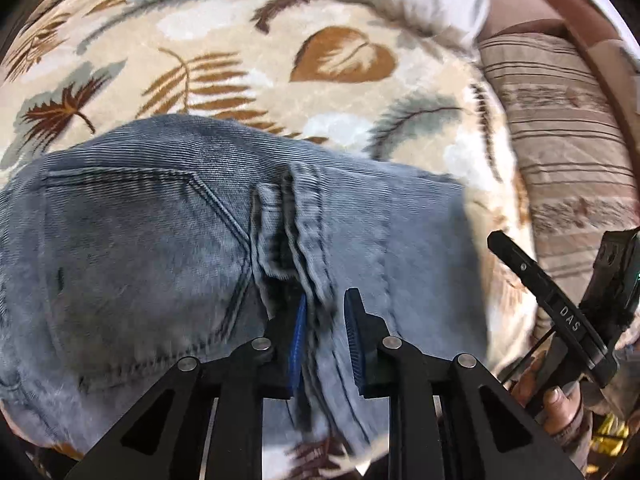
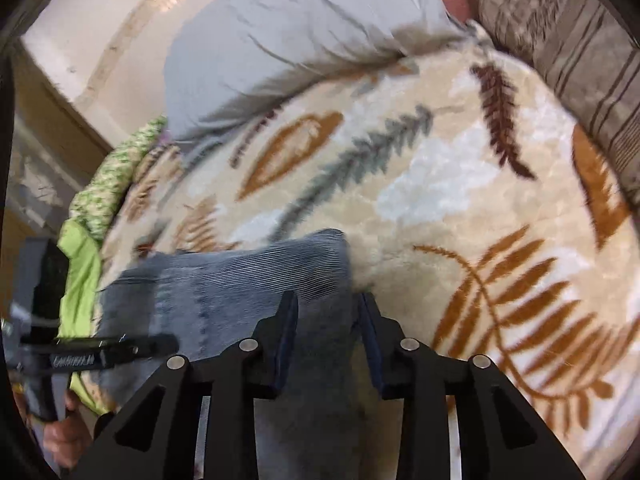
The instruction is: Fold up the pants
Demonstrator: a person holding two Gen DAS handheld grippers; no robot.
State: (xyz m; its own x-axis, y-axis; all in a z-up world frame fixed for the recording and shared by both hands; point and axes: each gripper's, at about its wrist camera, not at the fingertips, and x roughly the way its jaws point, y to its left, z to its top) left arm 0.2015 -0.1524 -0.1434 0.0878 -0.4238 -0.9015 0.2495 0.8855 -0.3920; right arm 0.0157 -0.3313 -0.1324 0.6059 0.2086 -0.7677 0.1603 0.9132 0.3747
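Observation:
Faded blue jeans [image 1: 160, 232] lie on a cream leaf-print blanket [image 1: 240, 60], back pocket and centre seam facing up. My left gripper [image 1: 326, 304] is closed on a fold of denim at the seam, with cloth between its blue pads [image 1: 298, 336]. In the right wrist view, my right gripper [image 2: 326, 308] grips the edge of the jeans [image 2: 240, 280], with denim running between its fingers. The right gripper's body shows at the right edge of the left wrist view [image 1: 560, 304]. The left gripper's body shows at the left of the right wrist view [image 2: 52, 340].
A grey pillow [image 2: 288, 28] lies at the far side of the blanket [image 2: 460, 208]. A striped brown cushion [image 1: 560, 128] sits to the right. Green cloth [image 2: 84, 264] bunches at the blanket's left edge. A pale wall [image 2: 100, 32] is beyond.

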